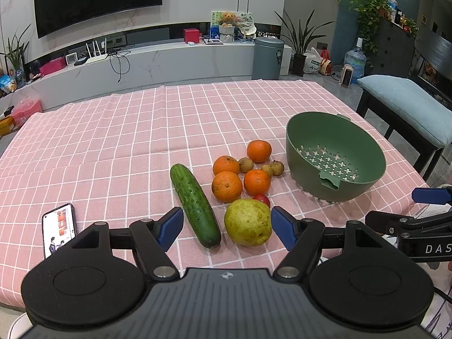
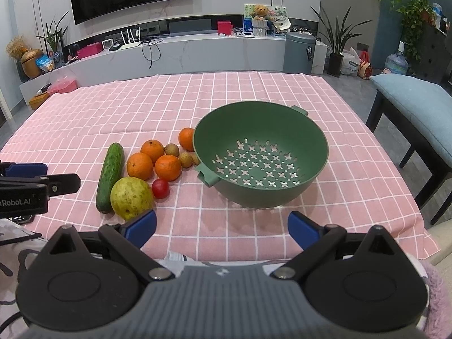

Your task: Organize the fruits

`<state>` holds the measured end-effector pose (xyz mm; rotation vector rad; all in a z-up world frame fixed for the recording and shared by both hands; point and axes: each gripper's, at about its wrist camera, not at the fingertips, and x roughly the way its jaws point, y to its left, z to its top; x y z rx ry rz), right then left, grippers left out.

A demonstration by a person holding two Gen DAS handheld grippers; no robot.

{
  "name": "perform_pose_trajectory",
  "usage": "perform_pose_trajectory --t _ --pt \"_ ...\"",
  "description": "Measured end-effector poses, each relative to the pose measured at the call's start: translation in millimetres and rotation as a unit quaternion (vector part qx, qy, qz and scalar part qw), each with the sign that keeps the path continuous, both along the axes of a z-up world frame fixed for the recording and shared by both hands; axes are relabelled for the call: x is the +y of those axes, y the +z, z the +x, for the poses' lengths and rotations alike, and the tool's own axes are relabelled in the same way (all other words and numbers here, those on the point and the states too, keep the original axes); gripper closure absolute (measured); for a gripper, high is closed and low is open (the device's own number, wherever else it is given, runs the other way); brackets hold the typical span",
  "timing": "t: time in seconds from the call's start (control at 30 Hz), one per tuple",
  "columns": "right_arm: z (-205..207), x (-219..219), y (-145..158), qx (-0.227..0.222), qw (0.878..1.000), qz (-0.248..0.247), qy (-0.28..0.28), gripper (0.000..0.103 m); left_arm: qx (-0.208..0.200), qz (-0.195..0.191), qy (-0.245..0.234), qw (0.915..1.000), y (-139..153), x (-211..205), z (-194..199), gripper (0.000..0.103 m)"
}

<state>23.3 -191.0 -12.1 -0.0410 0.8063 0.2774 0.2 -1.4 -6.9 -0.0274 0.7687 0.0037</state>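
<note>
Fruits lie clustered on the pink checked worktop (image 1: 113, 141), just left of the empty green colander (image 2: 316, 147): four oranges (image 1: 226, 186), a pear (image 1: 248, 222), a cucumber (image 1: 195, 203), a small red fruit (image 2: 160, 188) that may be a tomato, and some brown longans (image 1: 276, 167), close enough to drop in easily. My left hand-held gripper (image 1: 226, 227) hovers wide open and empty near the pear, likely my first pick. My right hand-held gripper (image 2: 221, 230) is also open and empty, facing the colander to steady it.
</note>
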Motion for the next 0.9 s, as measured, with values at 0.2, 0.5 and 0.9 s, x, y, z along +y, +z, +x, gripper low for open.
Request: perform_pose_trajectory --t 0.2,0.5,0.9 --pt "1 -1 -2 0.004 1.000 -0.001 -0.001 0.007 0.001 -0.001 0.000 1.0000 1 0 -1 0.020" --pt "1 0 -3 0.006 1.000 -0.002 -0.001 0.007 0.001 -0.005 -0.003 1.0000 1 4 -1 0.020" --pt "18 22 -13 0.008 0.999 0.029 0.042 0.028 0.037 -0.043 -0.006 0.9984 -3 30 15 0.038"
